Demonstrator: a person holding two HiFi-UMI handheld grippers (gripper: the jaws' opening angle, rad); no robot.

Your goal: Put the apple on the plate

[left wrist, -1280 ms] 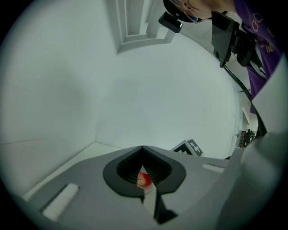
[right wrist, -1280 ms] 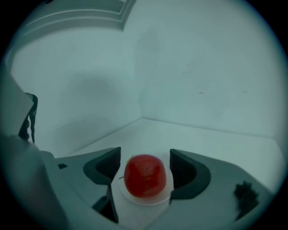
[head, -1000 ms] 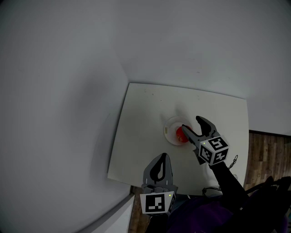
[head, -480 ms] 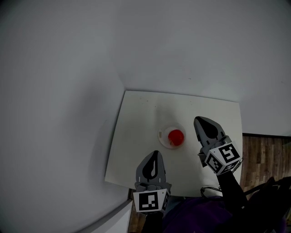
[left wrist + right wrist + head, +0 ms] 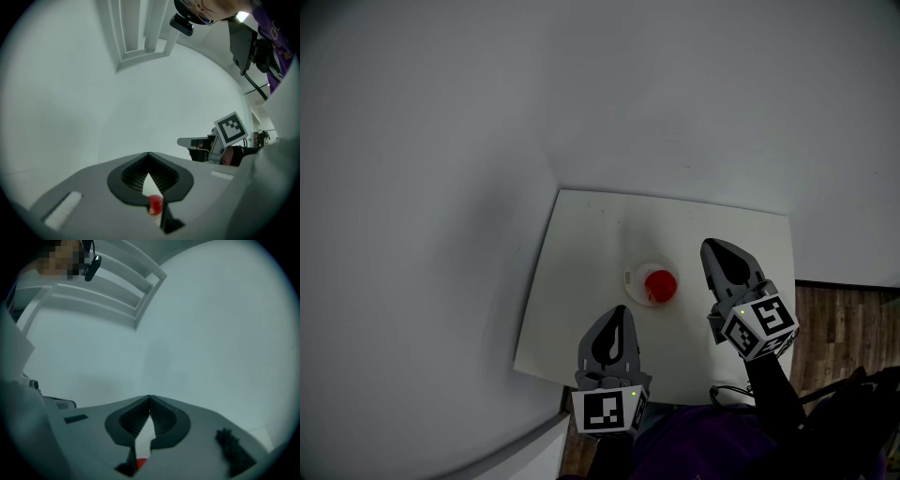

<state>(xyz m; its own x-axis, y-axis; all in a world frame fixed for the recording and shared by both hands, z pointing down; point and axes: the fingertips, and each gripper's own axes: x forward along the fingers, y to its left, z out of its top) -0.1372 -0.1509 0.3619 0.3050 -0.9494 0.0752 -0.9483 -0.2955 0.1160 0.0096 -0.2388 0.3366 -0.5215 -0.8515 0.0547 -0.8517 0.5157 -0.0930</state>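
Observation:
A red apple point(image 5: 660, 285) lies on a small white plate point(image 5: 635, 277) near the middle of the white table point(image 5: 581, 281). My right gripper point(image 5: 710, 246) hangs above the table to the right of the plate, jaws shut and empty. Nearer the table's front edge, my left gripper point(image 5: 622, 311) is also shut and empty. In the left gripper view the apple point(image 5: 155, 204) shows through the gap under the shut jaws, and the right gripper's marker cube point(image 5: 231, 129) is off to the right. The right gripper view shows only a red sliver of the apple point(image 5: 142, 463) below its shut jaws.
Pale walls close in the table at the back and left. Wooden floor point(image 5: 848, 328) lies to the right of the table. A dark cable point(image 5: 727, 392) hangs at the front edge. White wall moulding point(image 5: 117, 291) fills the upper gripper views.
The right gripper, open around the apple on the plate a second ago, has let go, risen away to the right and shut. The left gripper rose slightly.

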